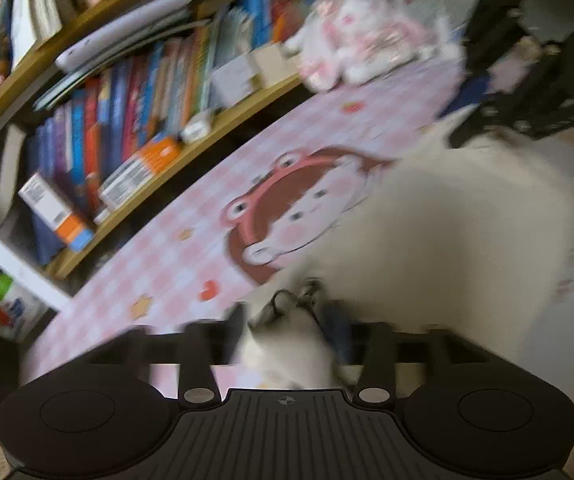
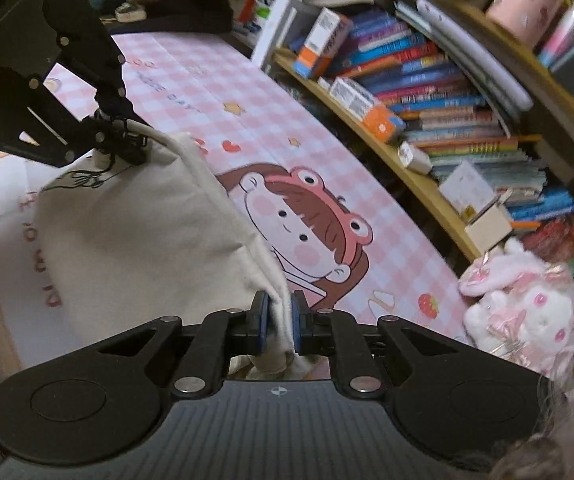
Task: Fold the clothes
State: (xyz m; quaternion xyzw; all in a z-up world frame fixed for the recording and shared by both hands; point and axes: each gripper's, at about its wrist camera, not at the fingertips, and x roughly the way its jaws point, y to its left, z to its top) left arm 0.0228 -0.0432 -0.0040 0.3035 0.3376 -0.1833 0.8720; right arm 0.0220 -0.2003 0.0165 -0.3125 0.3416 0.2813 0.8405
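The thing to fold is a soft cream-white cloth garment [image 2: 135, 240] with thin black line drawing near one corner. It lies in a loose heap on a pink and white checked table cover [image 2: 215, 92]. The cover has a big cartoon picture of a child in a pink frog hat [image 2: 307, 224], and the garment hides part of that picture's near side.

The right gripper [image 2: 279, 320], a black tool with two blue pads, is pinched tight on a fold of the cream cloth. The cloth bunches up between the pads and hangs down under them.

The left gripper [image 1: 291, 320] is also black. Its own view is very blurry. Its fingers stand apart, and a bit of the cream cloth with black lines sits in the gap between them. I cannot tell if the pads touch the cloth. From the right view, the left gripper [image 2: 115, 136] sits at the far corner of the garment, right at the black drawing.

Beside the table cover stands a wooden bookshelf [image 2: 419, 176] packed with many bright books [image 2: 439, 96]. An orange and white box [image 2: 323, 40] leans on the books. A fluffy pink and white plush toy [image 2: 527, 308] sits at the end of the table cover near the shelf.
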